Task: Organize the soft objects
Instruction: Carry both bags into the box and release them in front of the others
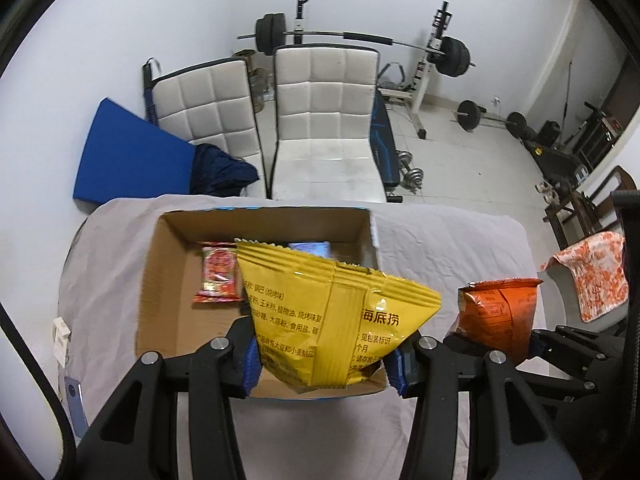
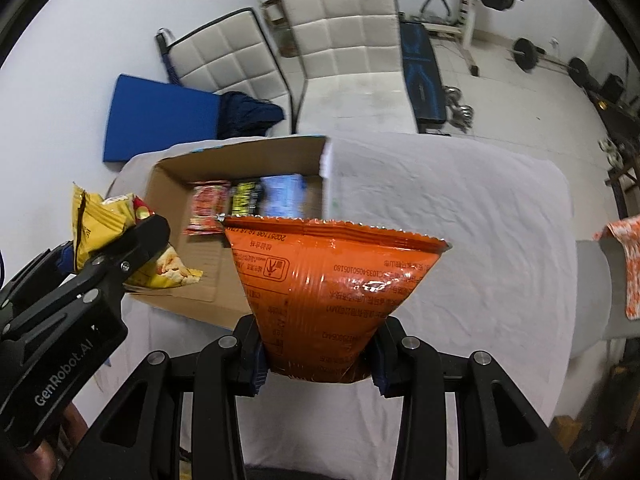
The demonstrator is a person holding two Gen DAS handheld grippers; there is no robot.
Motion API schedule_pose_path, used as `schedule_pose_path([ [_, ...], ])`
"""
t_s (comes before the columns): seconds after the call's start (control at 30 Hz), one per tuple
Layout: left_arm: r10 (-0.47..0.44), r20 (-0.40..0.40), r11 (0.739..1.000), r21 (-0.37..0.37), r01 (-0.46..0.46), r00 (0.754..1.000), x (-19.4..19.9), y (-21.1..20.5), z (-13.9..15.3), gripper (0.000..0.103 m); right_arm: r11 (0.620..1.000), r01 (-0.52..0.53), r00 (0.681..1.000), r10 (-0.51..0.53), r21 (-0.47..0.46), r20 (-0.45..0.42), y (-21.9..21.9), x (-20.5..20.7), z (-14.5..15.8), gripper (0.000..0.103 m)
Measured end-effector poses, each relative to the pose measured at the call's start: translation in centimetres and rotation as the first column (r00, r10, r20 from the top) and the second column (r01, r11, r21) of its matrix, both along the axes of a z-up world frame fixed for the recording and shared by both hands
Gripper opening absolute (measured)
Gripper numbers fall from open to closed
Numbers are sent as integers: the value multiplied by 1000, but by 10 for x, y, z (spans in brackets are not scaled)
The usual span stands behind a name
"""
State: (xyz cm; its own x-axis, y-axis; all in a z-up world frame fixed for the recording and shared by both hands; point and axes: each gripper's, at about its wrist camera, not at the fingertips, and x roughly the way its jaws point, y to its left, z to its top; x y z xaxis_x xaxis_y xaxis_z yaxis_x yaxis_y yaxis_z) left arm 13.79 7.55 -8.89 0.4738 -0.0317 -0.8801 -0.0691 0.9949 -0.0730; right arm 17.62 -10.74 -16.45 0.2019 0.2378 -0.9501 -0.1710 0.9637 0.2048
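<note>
My left gripper (image 1: 322, 368) is shut on a yellow snack bag (image 1: 332, 312), held up above the near edge of an open cardboard box (image 1: 160, 280). The same bag (image 2: 108, 232) and the left gripper (image 2: 116, 256) show at the left of the right wrist view. My right gripper (image 2: 320, 354) is shut on an orange snack bag (image 2: 332, 280), held over the white-covered table (image 2: 460, 240) to the right of the box (image 2: 208, 280). That orange bag (image 1: 496, 316) appears at the right in the left wrist view. Inside the box lie a red packet (image 1: 218, 276), a dark packet (image 2: 244, 198) and a blue packet (image 2: 284, 194).
Two white padded chairs (image 1: 324, 120) stand beyond the table, with a blue mat (image 1: 132, 156) and dark cloth (image 1: 220, 172) at their left. A barbell rack (image 1: 436, 52) and dumbbells (image 1: 408, 166) stand on the tiled floor. An orange patterned cloth (image 1: 596, 276) hangs at the right.
</note>
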Motion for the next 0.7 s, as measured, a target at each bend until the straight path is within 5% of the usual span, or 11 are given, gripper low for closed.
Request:
schedule_pose_path([
  [0.43, 61, -156, 998, -24, -65, 986, 17, 104, -58, 46, 993, -97, 992, 102, 67, -72, 99, 10, -51, 42],
  [0.7, 23, -364, 993, -96, -62, 931, 32, 143, -137, 46, 990, -120, 975, 132, 74, -179, 154, 13, -129, 42],
])
